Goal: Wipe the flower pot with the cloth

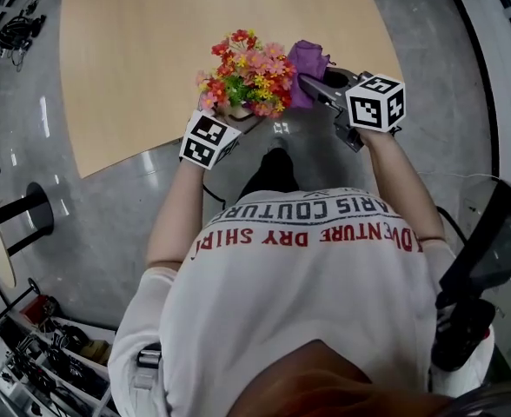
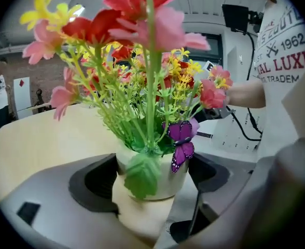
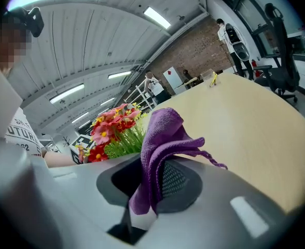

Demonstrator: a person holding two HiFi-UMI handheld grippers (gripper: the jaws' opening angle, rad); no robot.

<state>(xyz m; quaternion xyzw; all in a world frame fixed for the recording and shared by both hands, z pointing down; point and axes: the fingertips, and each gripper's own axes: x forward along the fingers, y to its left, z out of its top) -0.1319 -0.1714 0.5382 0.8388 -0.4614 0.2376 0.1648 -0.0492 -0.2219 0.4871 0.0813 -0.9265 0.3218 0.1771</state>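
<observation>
Two hand-held grippers work at the near edge of the desk (image 1: 151, 50), one on each of the task's things. The left hand-held gripper (image 2: 152, 176) is clamped on the flower pot (image 2: 168, 183). Its dark pads sit against both sides of the cream wall, so the jaws stand wide. Whether the pot's base rests on the desk I cannot tell. The right hand-held gripper (image 3: 152, 188) has its jaws together on the purple cloth (image 3: 160, 139), and a loose fold stands up past the tips.

From the head view the cloth (image 1: 308, 59) sits just beside the flowers (image 1: 247, 72), level with the blooms and on the right-hand side. No view shows it touching the pot wall. I judge the step in hand to be the approach, with the pot secured and the cloth brought alongside but no wiping begun.

The next move calls for the cloth to drop below the blooms and reach the pot's side. The stems and the purple butterfly (image 2: 182, 141) on the rim crowd that path, so it needs a low entry. After that, light pressure should be enough while the left grip stays steady.
</observation>
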